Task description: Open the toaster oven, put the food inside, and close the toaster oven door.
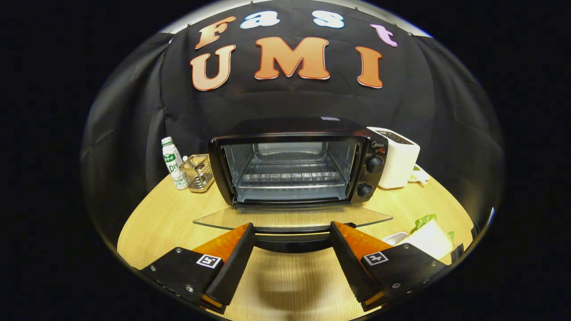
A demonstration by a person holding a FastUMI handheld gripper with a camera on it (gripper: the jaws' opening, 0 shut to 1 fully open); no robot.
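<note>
Toaster oven [294, 165]: set at far centre of the wooden table [160, 223], door [292, 218] already dropped flat toward the gripper, wire rack [290, 171] bare inside.
Door handle [292, 240]: dark bar at the door's near edge, seen just ahead of and between the fingers, not touched.
Gripper [292, 243]: fingers spread wide, nothing held, nothing pressed; hovering low over the table just short of the handle.
Food: sandwich [428, 238] with green leaf at near right, just beyond the right finger, partly hidden by it; appears to rest on a white dish [395, 237], exact support cannot be told.
Step judged: opening done, food pickup next, door closing still to come.
Clutter: bottle [173, 162] and metal rack [198, 171] left of the oven, white toaster [399, 162] just right of it.
Risk 1: open door could be knocked or pressed down by the fingers when swung right toward the sandwich, since it juts out close ahead.
Risk 2: sandwich likely soft and layered; squeezed too hard it may be crushed, too lightly it may slide apart or drop before the rack is reached.
Risk 3: dish may be dragged along if the grip is taken too low.
Risk 4: food could be snagged on the door edge if carried in too low.
</note>
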